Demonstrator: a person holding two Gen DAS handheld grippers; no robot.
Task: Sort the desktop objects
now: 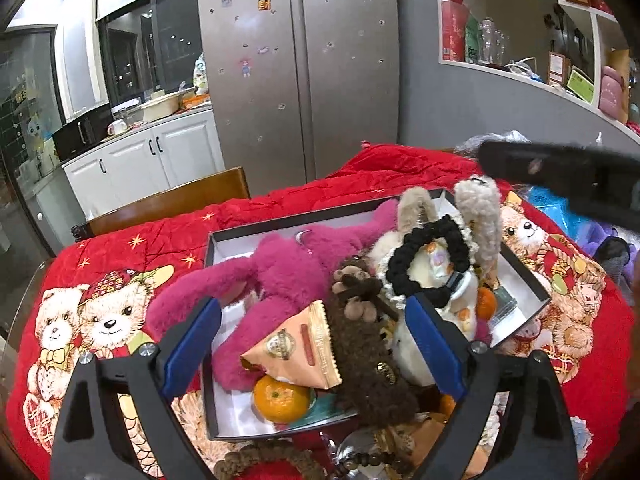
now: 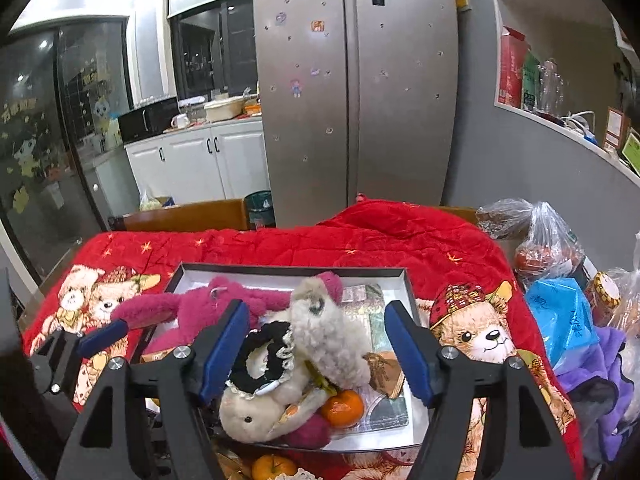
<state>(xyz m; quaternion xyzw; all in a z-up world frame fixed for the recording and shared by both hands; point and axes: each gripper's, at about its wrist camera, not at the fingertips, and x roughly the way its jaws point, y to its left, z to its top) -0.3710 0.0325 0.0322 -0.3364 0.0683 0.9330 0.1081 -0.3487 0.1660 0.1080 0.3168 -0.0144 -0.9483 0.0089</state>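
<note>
A shallow box [image 1: 214, 396] [image 2: 394, 274] on the red blanket holds a pink plush [image 1: 280, 272] [image 2: 192, 308], a beige bunny plush [image 2: 328, 332] [image 1: 478, 212], a black scrunchie [image 1: 428, 256] [image 2: 260, 356], a brown plush [image 1: 360, 344], a snack packet [image 1: 296, 352] and tangerines [image 1: 280, 398] [image 2: 343, 408]. My left gripper [image 1: 316, 344] is open and empty above the box's near end. My right gripper [image 2: 320, 352] is open and empty above the bunny and scrunchie. The left gripper also shows at the left edge of the right wrist view [image 2: 80, 344].
A red teddy-print blanket [image 1: 120, 248] [image 2: 400, 232] covers the table. A bead bracelet [image 1: 260, 456] and another tangerine [image 2: 272, 466] lie in front of the box. Plastic bags [image 2: 548, 240], a blue bag [image 2: 560, 320] and purple cloth [image 2: 600, 376] crowd the right. A wooden chair [image 2: 188, 214] stands behind.
</note>
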